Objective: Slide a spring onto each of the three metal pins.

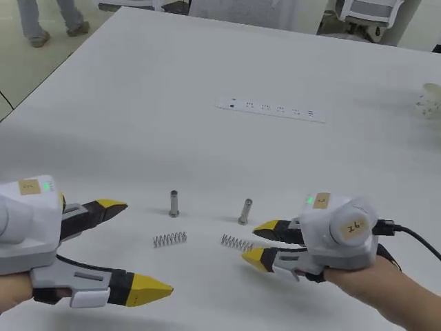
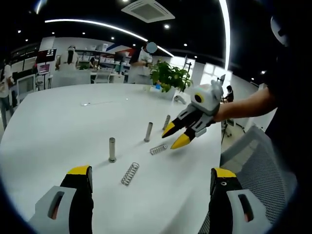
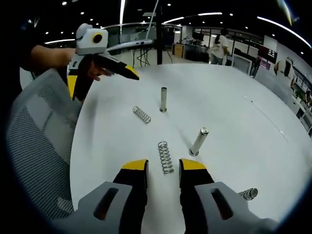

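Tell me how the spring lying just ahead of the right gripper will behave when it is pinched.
The spring lies on its side on the smooth table, so it may roll away from a nudge. Its thin, open coils look light and likely to squash or bow if the right gripper squeezes hard.

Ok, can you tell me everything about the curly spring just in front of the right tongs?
The spring is a small coil of thin silvery wire, metal by its look. It lies flat on the white table, on no pin yet. Its near end sits just ahead of the gap between the open right tongs, which do not seem to grip it. A metal pin stands close beside it, not touching.
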